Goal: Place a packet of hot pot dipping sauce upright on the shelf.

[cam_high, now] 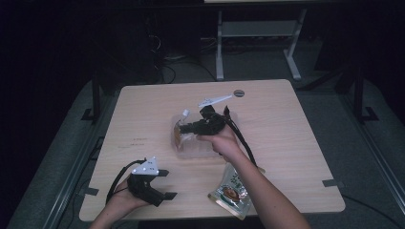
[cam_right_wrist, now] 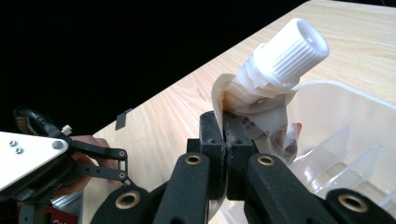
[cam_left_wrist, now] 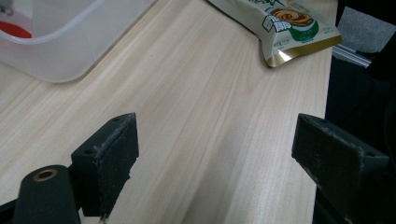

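We see a crumpled spouted pouch [cam_right_wrist: 261, 123] with a ribbed white screw cap [cam_right_wrist: 289, 53], pinched just below the spout, cap tilted up, above the clear plastic container [cam_right_wrist: 355, 121] at the middle of the bench [cam_high: 143, 124].

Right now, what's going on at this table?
A person works two handheld grippers at a wooden table. The right gripper is shut on a spouted pouch just below its white cap, holding it over a clear plastic bin. The left gripper rests near the table's front edge, jaws open with nothing between them. A second, green-and-white pouch lies flat on the table by the right forearm.
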Available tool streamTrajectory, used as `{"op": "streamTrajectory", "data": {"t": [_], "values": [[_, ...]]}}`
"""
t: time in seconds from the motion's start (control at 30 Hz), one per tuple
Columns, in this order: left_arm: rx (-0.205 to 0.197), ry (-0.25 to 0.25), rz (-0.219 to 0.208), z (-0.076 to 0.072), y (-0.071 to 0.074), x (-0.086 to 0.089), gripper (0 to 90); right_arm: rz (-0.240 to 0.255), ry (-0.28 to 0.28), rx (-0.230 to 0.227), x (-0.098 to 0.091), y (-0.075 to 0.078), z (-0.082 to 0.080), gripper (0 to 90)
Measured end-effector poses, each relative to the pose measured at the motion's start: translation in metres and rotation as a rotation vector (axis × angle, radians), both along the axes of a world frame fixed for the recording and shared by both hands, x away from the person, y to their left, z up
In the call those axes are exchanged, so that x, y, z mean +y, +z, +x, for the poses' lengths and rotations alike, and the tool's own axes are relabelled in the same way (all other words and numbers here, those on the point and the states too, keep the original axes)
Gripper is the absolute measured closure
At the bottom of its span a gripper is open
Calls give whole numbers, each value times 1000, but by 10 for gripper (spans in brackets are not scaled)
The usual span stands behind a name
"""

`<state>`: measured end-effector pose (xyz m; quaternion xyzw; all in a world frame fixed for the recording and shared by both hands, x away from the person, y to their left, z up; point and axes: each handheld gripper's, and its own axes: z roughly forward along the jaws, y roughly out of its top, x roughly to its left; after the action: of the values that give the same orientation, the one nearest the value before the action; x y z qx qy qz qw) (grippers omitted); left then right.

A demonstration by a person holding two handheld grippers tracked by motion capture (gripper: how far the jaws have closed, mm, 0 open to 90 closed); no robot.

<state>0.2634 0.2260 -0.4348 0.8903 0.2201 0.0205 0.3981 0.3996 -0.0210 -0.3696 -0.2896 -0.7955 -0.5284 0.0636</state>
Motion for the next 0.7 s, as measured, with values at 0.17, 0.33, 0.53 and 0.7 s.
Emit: {"op": "streamTrajectory", "data": {"t": [0.17, 0.33, 0.53, 0.7], "values": [[3, -9, 13, 0, -1, -1, 142, -17, -7, 0, 3, -3, 1, 859], [8, -10, 14, 0, -1, -1, 142, -4, -6, 1, 6, -5, 1, 829], [4, -7, 11, 0, -1, -1, 142, -2, -25, -29, 1, 1, -2, 647], [3, 0, 16, 1, -1, 0, 143, -23, -27, -46, -6, 8, -7, 484]]}}
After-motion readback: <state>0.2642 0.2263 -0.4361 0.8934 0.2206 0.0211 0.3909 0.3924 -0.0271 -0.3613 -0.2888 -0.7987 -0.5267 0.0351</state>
